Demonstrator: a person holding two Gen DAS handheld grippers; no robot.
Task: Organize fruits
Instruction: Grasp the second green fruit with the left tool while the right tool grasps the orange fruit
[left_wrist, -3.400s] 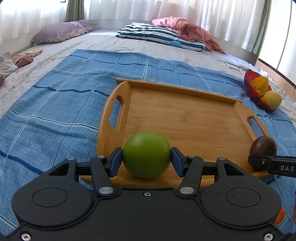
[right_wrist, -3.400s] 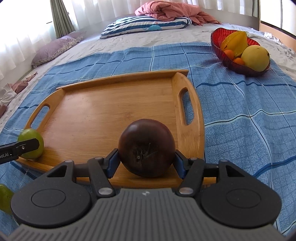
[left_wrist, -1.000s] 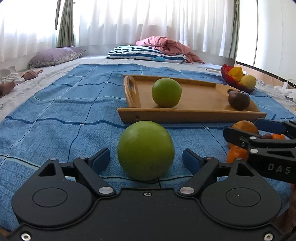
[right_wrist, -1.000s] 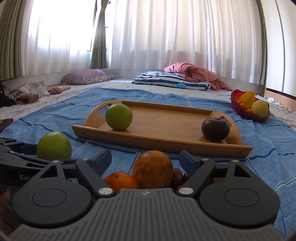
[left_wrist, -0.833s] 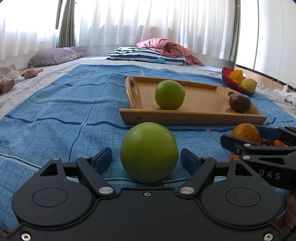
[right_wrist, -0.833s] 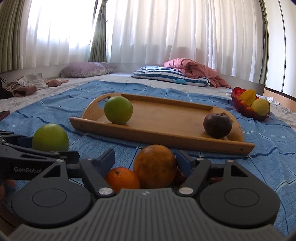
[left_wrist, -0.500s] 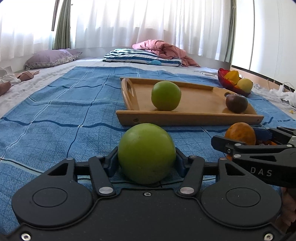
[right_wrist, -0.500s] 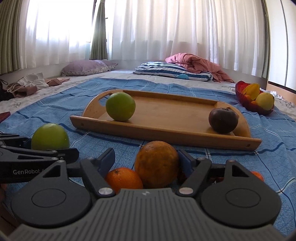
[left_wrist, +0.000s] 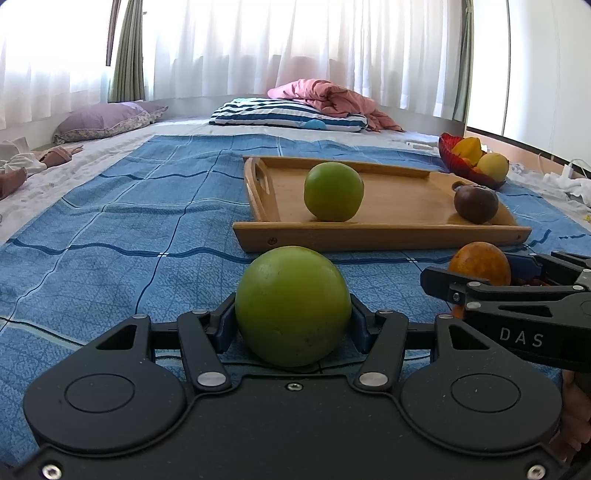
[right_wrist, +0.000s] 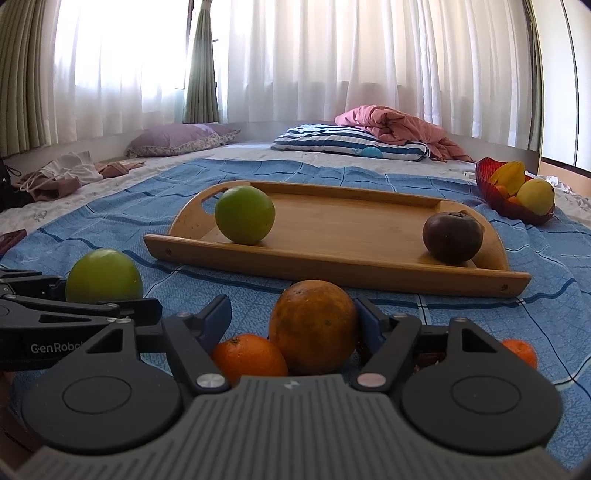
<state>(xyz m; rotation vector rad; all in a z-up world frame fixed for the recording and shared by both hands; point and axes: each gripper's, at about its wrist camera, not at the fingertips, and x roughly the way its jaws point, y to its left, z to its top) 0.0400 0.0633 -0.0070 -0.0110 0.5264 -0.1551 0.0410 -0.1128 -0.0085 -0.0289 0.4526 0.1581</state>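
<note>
**Seat both grips before lifting toward the tray**

The left gripper (left_wrist: 293, 314) is clamping a green fruit (left_wrist: 293, 305) at lower centre. The right gripper (right_wrist: 293, 321) is bracketing an orange fruit (right_wrist: 313, 325), its left pad not touching. Finish closing squarely, avoiding the small tangerine (right_wrist: 248, 357); the wooden tray (right_wrist: 332, 271) is waiting mid-frame.

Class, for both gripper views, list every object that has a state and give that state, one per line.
Left gripper: shut on near green round fruit.
Right gripper: open around large orange fruit.
Wooden handled tray: holds second green fruit and dark purple fruit.
Red glass bowl: full of fruit.
</note>
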